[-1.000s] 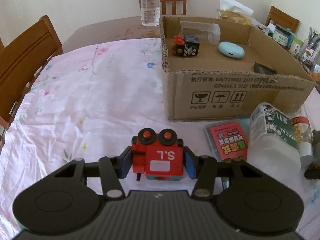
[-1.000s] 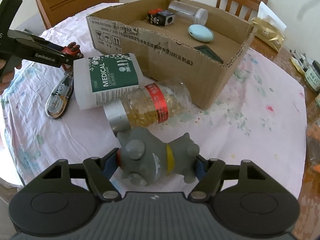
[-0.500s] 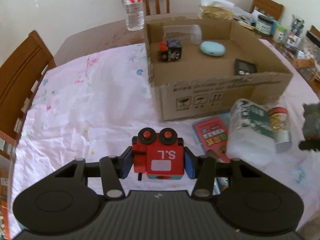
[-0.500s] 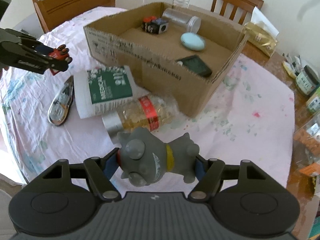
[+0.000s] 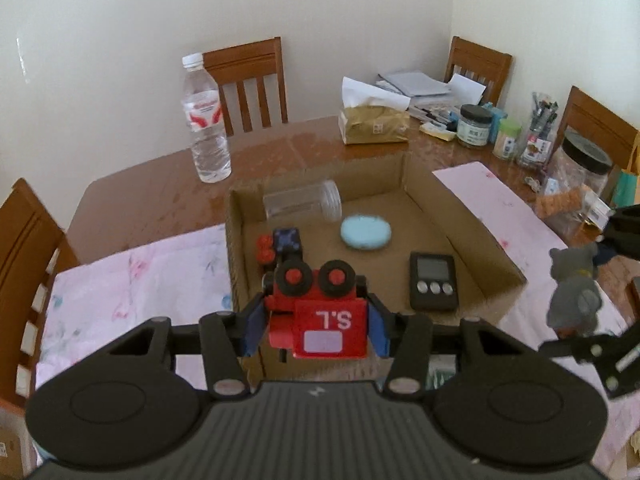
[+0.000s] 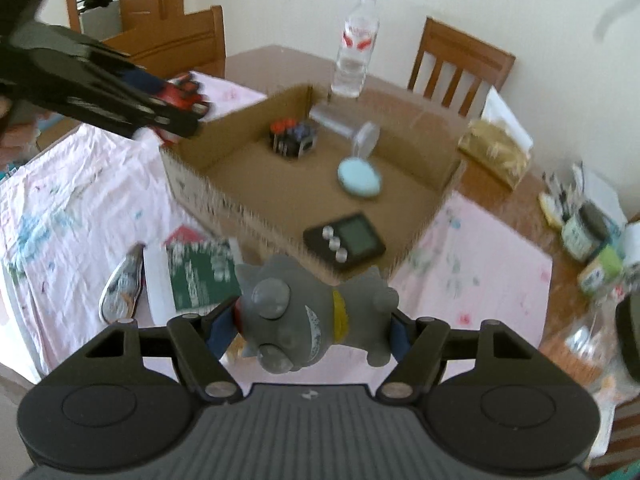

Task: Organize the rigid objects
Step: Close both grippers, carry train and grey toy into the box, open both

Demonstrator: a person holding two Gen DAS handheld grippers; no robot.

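Observation:
My left gripper is shut on a red toy train marked "S.L" and holds it in the air above the near wall of the open cardboard box. My right gripper is shut on a grey rubber animal toy, lifted above the table near the box's front right corner. The grey toy also shows at the right of the left wrist view. The box holds a black and red toy train, a clear jar on its side, a pale blue case and a black timer.
A white medical cotton-swab box, a red packet and a silver tape dispenser lie on the floral cloth left of the box. A water bottle stands behind it. Jars, a tissue pack and wooden chairs ring the table.
Both grippers have risen and moved toward the box with their toys still held. The red train now hangs over the box's near wall; the grey toy is higher above the table.

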